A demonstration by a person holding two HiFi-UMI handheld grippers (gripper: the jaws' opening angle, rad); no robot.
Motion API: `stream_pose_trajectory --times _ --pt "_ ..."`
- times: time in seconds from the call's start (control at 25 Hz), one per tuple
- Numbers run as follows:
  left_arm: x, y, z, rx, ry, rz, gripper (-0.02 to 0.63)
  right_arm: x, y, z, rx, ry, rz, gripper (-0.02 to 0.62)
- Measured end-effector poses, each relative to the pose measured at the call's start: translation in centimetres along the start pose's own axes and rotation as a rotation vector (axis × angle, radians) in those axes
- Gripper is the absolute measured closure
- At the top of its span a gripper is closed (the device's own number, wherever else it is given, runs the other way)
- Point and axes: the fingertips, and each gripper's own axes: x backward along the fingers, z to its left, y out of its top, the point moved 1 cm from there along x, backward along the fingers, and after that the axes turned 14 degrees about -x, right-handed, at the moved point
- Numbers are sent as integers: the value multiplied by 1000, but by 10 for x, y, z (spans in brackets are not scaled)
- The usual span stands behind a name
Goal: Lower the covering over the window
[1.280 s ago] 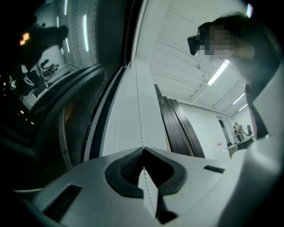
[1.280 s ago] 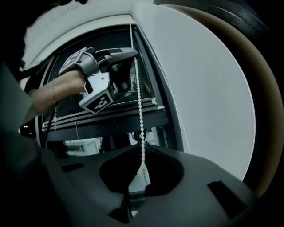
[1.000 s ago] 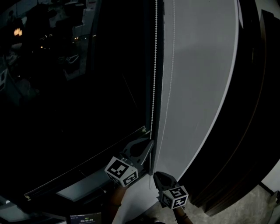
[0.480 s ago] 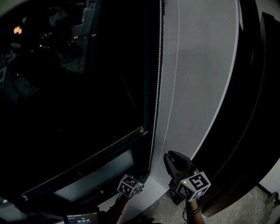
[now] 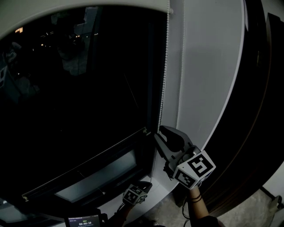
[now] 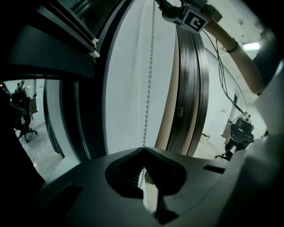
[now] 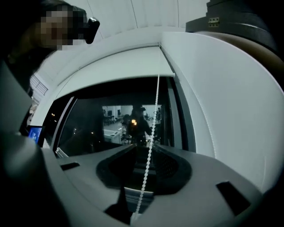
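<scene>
I'm holding my left gripper (image 5: 144, 186) low, near the window's (image 5: 80, 88) right corner, jaws clenched on the bead chain (image 5: 164, 80). My right gripper (image 5: 160, 133) is sitting higher, its jaws just opening and now released, the chain running loose between them. The blind (image 5: 88, 5) is covering only the window's top edge.

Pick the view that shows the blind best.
Right gripper view: the blind spans the top of the window, its lower edge whole. The head view catches only a strip of it along the picture's top. The left gripper view shows the chain and wall, no blind that I can make out.
</scene>
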Motion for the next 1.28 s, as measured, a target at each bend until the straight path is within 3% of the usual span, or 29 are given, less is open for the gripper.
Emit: stream_pose_trajectory --times 0.12,0.2,0.32,0.44,0.56,0.68,0.8,0.96,1.08,1.28 --pt "3 -1 0 15 8 -4 603 -14 13 -4 43 -39 -20 505" --pt "3 -1 -2 18 12 -18 603 -18 11 -7 53 -50 -9 551" --pt "4 1 -4 43 9 -44 604 -13 10 -12 -16 -59 -51 572" --pt "6 3 -8 71 -21 -118 603 -4 11 -17 -82 -73 -124 574" --pt "9 1 -17 118 -62 -198 603 2 13 -20 -51 -111 -167 574" --pt "24 14 -19 67 -32 -224 602 3 4 -19 -30 -119 -138 574" --pt "38 31 -13 -23 -7 -277 592 6 -53 -29 -31 -161 -10 574" --pt "62 60 18 -25 74 -414 592 35 -155 -47 -131 -253 134 574" --pt "88 102 35 -75 127 -492 592 53 -209 -47 -207 -281 235 574" --pt "139 202 43 -146 140 -657 568 72 -276 -47 -214 -326 364 574"
